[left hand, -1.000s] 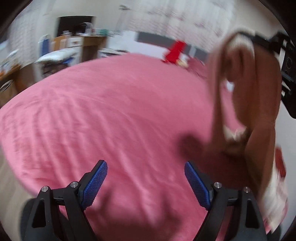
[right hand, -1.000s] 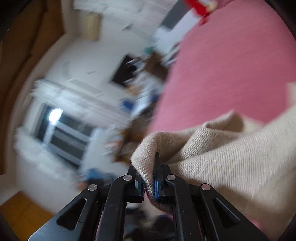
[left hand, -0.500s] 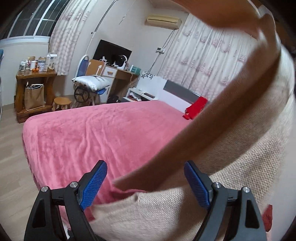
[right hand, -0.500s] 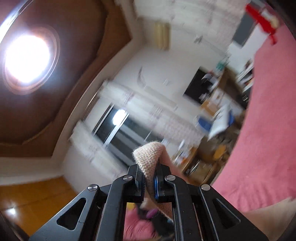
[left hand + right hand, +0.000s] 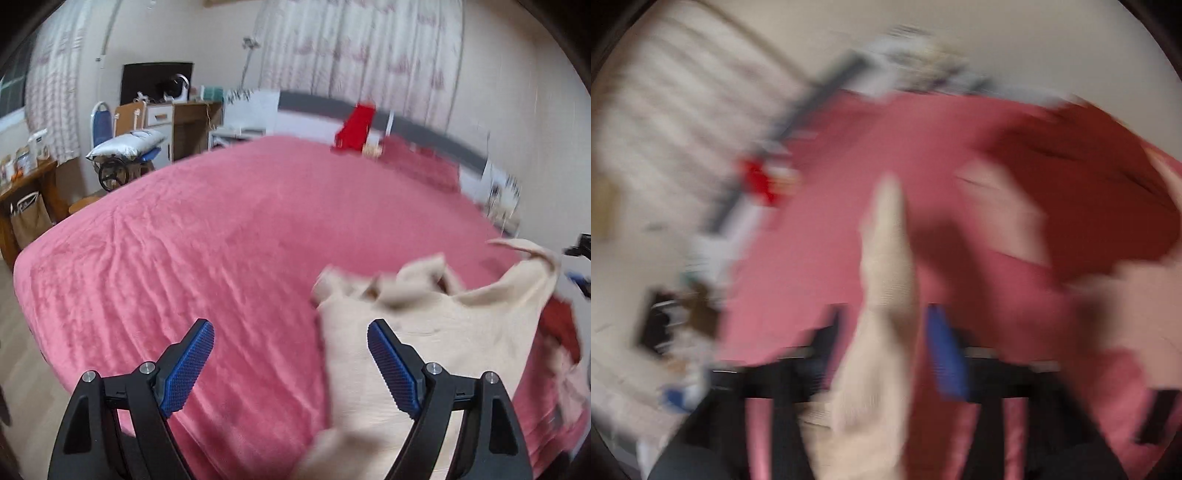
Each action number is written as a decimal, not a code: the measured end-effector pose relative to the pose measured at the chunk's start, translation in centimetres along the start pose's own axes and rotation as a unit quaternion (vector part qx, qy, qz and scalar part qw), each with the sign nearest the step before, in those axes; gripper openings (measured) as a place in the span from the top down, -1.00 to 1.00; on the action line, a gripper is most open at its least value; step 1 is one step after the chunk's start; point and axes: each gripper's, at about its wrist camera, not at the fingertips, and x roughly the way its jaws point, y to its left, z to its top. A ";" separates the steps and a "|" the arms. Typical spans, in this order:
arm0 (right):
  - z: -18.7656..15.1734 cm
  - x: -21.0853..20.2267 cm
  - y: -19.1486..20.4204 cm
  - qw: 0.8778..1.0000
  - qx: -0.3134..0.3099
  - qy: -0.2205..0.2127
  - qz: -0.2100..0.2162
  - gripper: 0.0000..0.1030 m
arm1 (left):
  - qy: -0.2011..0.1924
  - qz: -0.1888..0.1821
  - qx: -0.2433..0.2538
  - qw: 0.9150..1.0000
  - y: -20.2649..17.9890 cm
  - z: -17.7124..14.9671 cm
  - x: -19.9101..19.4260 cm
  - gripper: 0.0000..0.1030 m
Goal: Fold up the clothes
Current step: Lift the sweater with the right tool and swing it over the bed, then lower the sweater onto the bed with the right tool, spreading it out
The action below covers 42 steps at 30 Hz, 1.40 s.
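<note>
A beige knit sweater (image 5: pixel 436 332) lies crumpled on the pink bed cover (image 5: pixel 229 236), at the right in the left wrist view. My left gripper (image 5: pixel 290 363) is open and empty just above the cover, its right finger over the sweater's left edge. The right wrist view is heavily blurred: my right gripper (image 5: pixel 882 350) has its blue pads apart, with a strip of the beige sweater (image 5: pixel 886 266) standing between them. A dark red garment (image 5: pixel 1089 192) lies on the bed at the right.
A red item (image 5: pixel 356 125) lies by the grey headboard (image 5: pixel 424 129) at the far end. A desk with a monitor (image 5: pixel 157 83), a chair with a pillow (image 5: pixel 125 142) and a wooden side table (image 5: pixel 26 184) stand left of the bed.
The sweater was held up in the air by the shut right gripper; now it has dropped onto the bed and the right jaws have opened. Both views swung down towards the bed.
</note>
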 end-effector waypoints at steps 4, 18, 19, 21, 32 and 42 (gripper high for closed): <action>-6.0 0.8 -4.7 0.996 -0.043 0.072 -0.037 -0.45 | 0.066 0.000 0.010 0.998 -2.4 -1.6 4.7 -0.68; -32.0 9.9 15.3 0.767 -0.601 0.224 -0.028 -0.44 | 0.152 -0.114 0.077 0.979 -8.4 -11.6 2.9 -0.62; -32.0 9.4 14.9 0.765 -0.603 0.227 -0.014 -0.21 | 0.151 -0.118 0.076 0.979 -8.5 -11.5 2.5 -0.62; -31.2 7.7 13.1 0.771 -0.585 0.253 0.004 0.64 | 0.140 -0.125 0.073 0.979 -8.6 -11.2 1.7 -0.62; -26.1 -6.7 -7.6 0.794 -0.511 0.315 -0.095 0.81 | 0.035 -0.067 0.057 0.996 -5.0 -5.7 0.4 -0.62; -24.0 -12.9 2.6 0.868 -0.477 0.125 -0.051 -0.61 | 0.071 -0.032 0.007 0.997 -2.8 -2.7 8.9 -0.62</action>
